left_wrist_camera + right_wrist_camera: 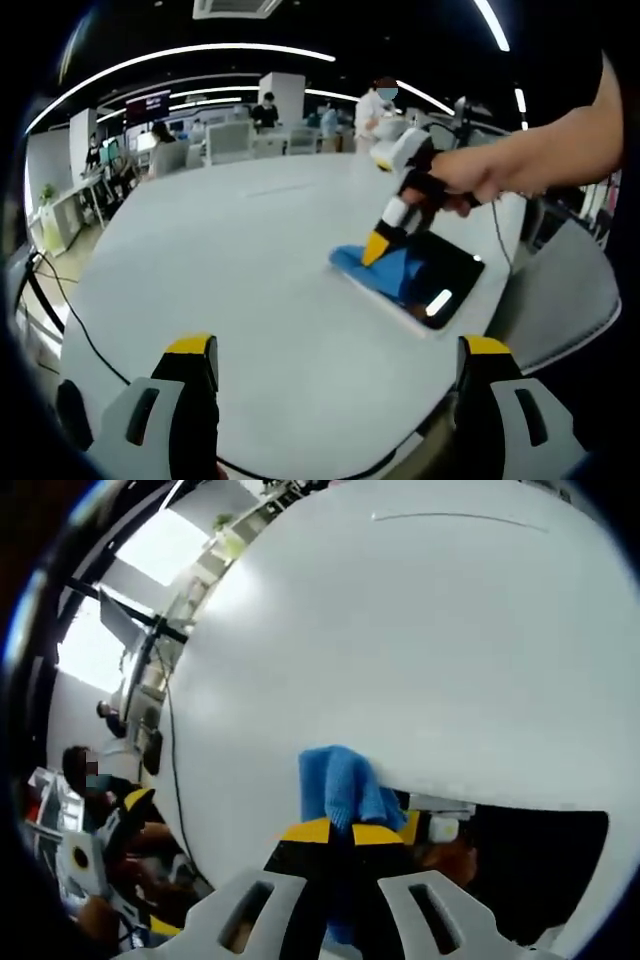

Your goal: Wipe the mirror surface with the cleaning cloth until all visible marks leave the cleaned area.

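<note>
Left gripper view looks across a broad white worktop (230, 260), with the left tongs (335, 370) rising from the bottom edge, their two yellow-tipped jaws spread wide apart and nothing between them. Farther across the worktop, toward its right edge, lies the mirror (440, 285), a dark rectangular slab with a pale rim, flat on the surface and reflecting a bright strip of ceiling light. A blue cleaning cloth (385, 270) rests on the mirror's left part, spilling slightly over its near-left edge onto the worktop. The right tongs (378, 245) come down from the upper right, held in a person's hand (475, 180), their yellow tip pressed onto the cloth. A black cable (90, 340) curves along the worktop's left side. Behind the worktop is an open office with desks, chairs, and people.

Right gripper view looks along the right tongs (340, 832), whose yellow-tipped jaws stand nearly together, pinching a bunched fold of the blue cleaning cloth (340, 785) that rises just above the tips. The mirror (530, 865) shows as a dark plane to the right of the jaws, its pale edge meeting the white worktop (420, 650). At lower left the left tongs (130, 810) appear, small and partly hidden.
</note>
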Demonstrator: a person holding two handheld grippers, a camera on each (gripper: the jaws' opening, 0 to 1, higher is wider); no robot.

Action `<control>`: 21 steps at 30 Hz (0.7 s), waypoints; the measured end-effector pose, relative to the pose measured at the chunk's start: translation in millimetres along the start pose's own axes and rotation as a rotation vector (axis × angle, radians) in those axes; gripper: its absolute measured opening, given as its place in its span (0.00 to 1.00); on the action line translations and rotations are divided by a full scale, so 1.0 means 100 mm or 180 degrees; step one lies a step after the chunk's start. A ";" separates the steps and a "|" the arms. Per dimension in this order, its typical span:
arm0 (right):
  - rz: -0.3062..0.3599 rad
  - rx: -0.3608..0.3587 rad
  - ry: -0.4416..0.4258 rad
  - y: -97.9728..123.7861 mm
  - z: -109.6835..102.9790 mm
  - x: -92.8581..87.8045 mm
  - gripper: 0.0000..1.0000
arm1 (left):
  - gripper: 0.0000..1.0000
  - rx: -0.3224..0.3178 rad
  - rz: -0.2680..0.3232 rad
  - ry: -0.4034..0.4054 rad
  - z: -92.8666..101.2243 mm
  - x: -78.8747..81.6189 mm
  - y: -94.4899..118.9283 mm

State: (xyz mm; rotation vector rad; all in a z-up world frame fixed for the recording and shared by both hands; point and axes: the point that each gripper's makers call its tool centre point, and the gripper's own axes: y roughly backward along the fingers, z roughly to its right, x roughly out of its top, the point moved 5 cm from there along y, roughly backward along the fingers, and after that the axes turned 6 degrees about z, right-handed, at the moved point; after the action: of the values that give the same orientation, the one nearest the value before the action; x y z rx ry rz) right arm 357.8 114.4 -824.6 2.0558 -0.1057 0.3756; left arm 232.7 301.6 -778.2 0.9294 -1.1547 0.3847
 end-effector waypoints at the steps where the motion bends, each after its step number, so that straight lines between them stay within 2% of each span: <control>1: -0.0010 0.0001 -0.0028 0.00 0.00 0.02 0.00 | 0.99 -0.0003 -0.0004 -0.0001 0.01 0.00 0.00; 21: 0.0052 0.0030 0.0023 0.00 0.00 0.01 0.00 | 0.99 -0.0015 -0.0014 -0.0029 0.01 0.02 -0.02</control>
State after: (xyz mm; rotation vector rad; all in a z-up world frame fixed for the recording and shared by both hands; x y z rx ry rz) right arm 359.2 114.1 -824.3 2.0639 -0.1166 0.3944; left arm 234.0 299.2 -777.3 0.9304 -1.1611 0.3743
